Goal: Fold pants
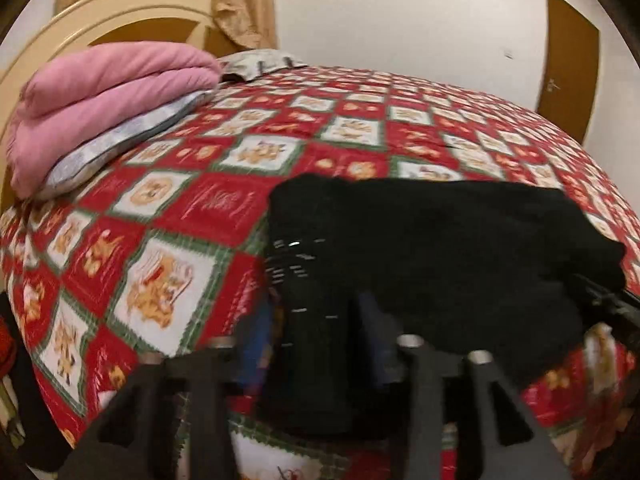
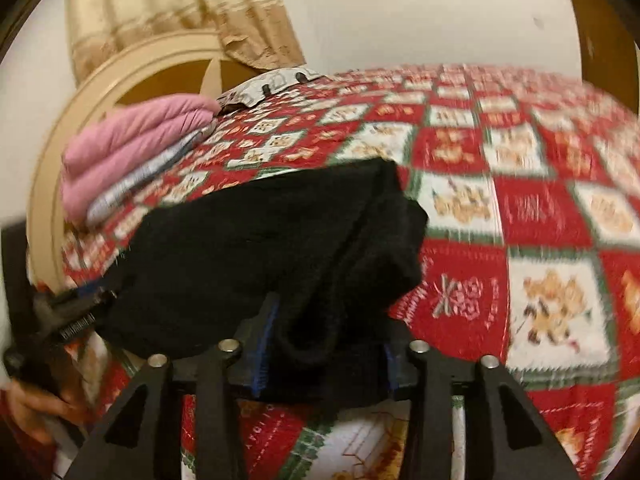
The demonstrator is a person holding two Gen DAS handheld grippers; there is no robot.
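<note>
The black pants [image 1: 440,240] lie folded in a thick bundle on the red and white patchwork bed cover [image 1: 168,208]. My left gripper [image 1: 316,320] stands at the bundle's left end, its jaws apart with black cloth lying loose between the blue pads [image 1: 260,332]. At the other end my right gripper [image 2: 328,320] straddles a thick fold of the pants [image 2: 260,248], jaws apart and cloth between the pads [image 2: 266,320]. Each gripper shows at the edge of the other view: the left gripper [image 2: 68,320], the right gripper [image 1: 612,304].
A folded pink blanket [image 1: 108,92] rests on a grey pillow [image 1: 120,140] against the cream headboard [image 1: 120,8] at the back left. A beige curtain [image 2: 180,8] hangs behind. A brown door [image 1: 568,60] stands at the right wall. A hand [image 2: 36,408] holds the left tool.
</note>
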